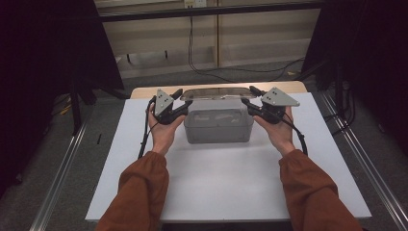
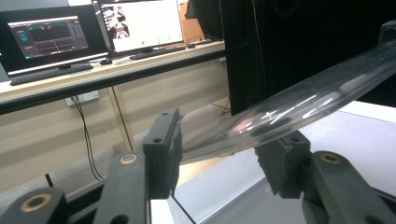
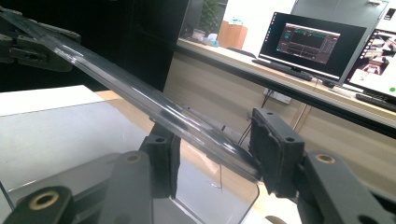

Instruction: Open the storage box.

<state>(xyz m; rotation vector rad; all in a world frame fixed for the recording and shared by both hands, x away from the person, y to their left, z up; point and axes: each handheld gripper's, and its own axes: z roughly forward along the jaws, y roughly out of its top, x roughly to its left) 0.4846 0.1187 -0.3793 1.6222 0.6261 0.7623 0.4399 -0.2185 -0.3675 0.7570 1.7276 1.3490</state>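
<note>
- A table [image 1: 144, 192] is seen in the high view, covered by a flat white top that reaches almost to its edges.
- A strip of bare wood is left showing along the far edge of the table.
- One clear plastic box [image 1: 219, 126] is set directly on the white top, near the far edge and about midway across.
- The box is stood upright, with its long side turned toward the near edge.
</note>
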